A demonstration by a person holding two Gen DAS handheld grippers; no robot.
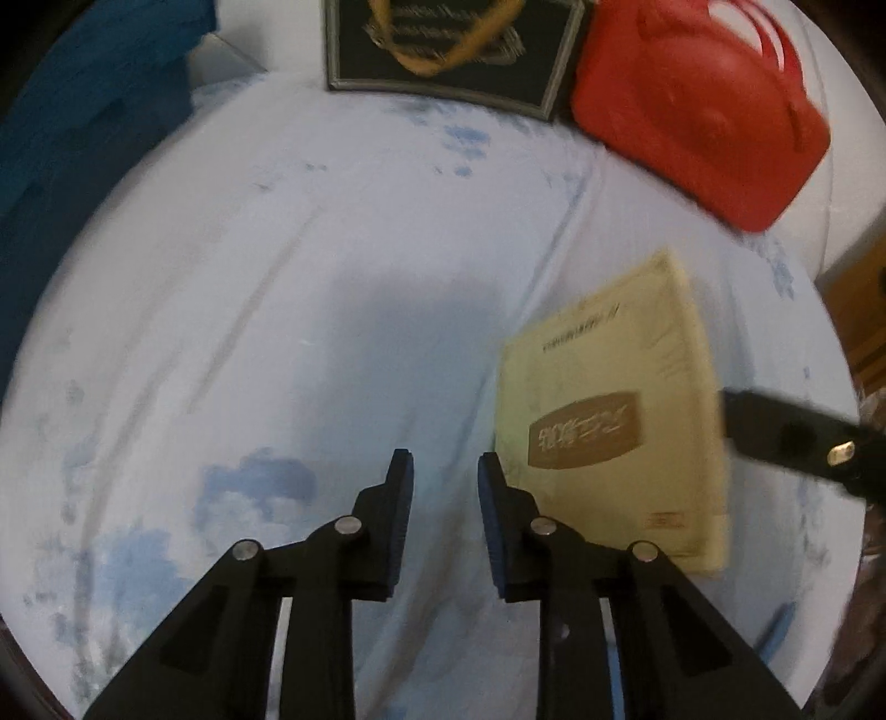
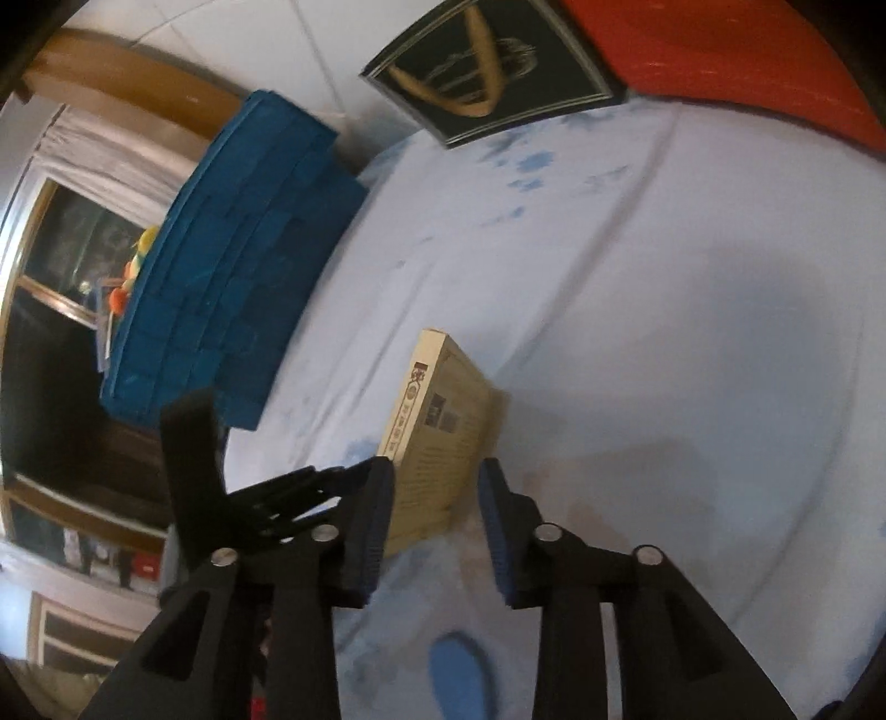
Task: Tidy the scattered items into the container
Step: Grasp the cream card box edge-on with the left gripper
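Observation:
A cream book (image 1: pixel 614 421) with a brown label lies on the pale blue sheet (image 1: pixel 332 266), right of my left gripper (image 1: pixel 446 471), which is open and empty just above the sheet. The right gripper's finger reaches the book's right edge in the left wrist view (image 1: pixel 786 437). In the right wrist view the book (image 2: pixel 443 437) stands tilted, its near edge between the open fingers of my right gripper (image 2: pixel 437 482). A black framed item (image 1: pixel 448 44) with a yellow loop and a red bag (image 1: pixel 698 105) lie at the far side.
A dark blue woven box (image 2: pixel 232 277) stands at the sheet's left edge, also in the left wrist view (image 1: pixel 83 138). Wooden furniture and a window lie beyond it. The left gripper shows at the left of the right wrist view (image 2: pixel 266 498).

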